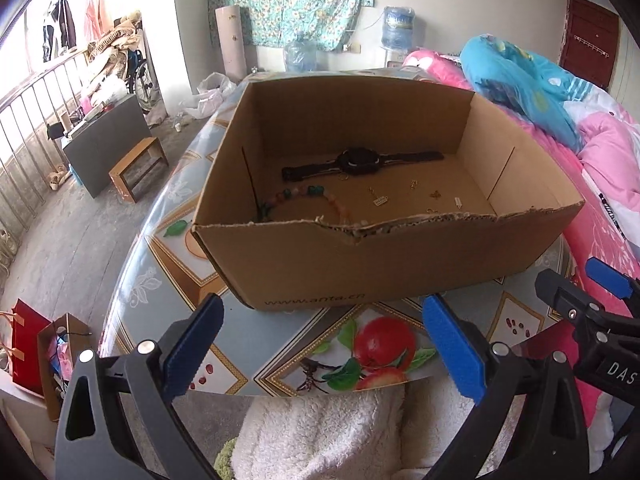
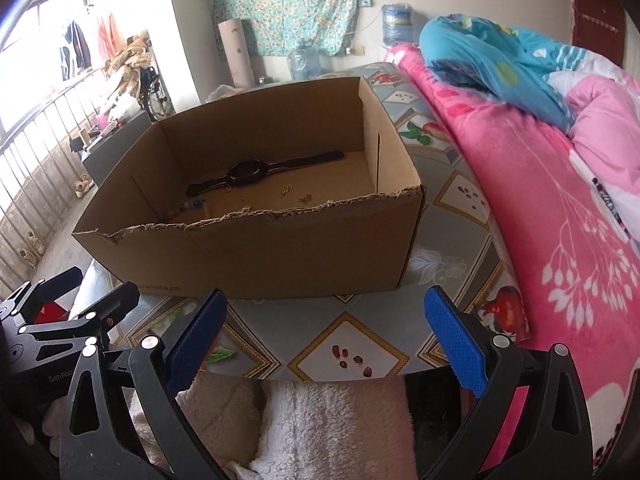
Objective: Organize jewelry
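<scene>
An open cardboard box stands on a table with a fruit-print cloth. Inside lie a black watch, a bead bracelet and several small gold earrings and charms. My left gripper hangs open in front of the box's near wall, nothing between its blue pads. My right gripper is open too, likewise short of the box and empty. Each gripper shows at the edge of the other's view.
A pink quilt and a blue one pile up on the right of the table. A white fluffy fabric lies below the table's near edge. On the floor at left are a small wooden stool, paper bags and a railing.
</scene>
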`<action>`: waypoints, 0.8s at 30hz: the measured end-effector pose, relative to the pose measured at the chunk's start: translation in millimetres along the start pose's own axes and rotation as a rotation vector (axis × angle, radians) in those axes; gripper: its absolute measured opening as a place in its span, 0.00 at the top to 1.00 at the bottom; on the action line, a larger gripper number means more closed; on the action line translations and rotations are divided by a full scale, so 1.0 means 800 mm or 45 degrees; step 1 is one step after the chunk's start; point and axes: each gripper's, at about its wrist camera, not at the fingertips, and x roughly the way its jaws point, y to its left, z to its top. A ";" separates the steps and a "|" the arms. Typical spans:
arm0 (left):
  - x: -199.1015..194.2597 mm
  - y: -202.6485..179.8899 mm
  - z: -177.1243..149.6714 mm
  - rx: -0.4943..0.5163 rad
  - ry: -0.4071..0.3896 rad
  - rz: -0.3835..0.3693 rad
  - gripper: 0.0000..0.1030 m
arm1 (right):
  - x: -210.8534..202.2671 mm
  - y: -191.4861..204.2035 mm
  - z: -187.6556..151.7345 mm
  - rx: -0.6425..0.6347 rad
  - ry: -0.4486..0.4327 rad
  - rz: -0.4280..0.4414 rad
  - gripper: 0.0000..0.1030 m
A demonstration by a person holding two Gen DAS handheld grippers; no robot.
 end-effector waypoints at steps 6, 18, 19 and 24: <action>0.006 -0.001 0.008 -0.031 0.049 -0.011 0.05 | 0.014 0.004 0.005 -0.015 0.051 0.008 0.08; 0.010 0.006 0.014 -0.078 0.083 -0.003 0.05 | 0.019 0.016 0.014 -0.033 0.075 0.020 0.08; 0.010 0.007 0.014 -0.082 0.084 -0.002 0.05 | 0.020 0.018 0.015 -0.037 0.075 0.019 0.08; 0.015 0.009 0.018 -0.080 0.092 0.013 0.05 | 0.024 0.020 0.017 -0.039 0.082 0.007 0.08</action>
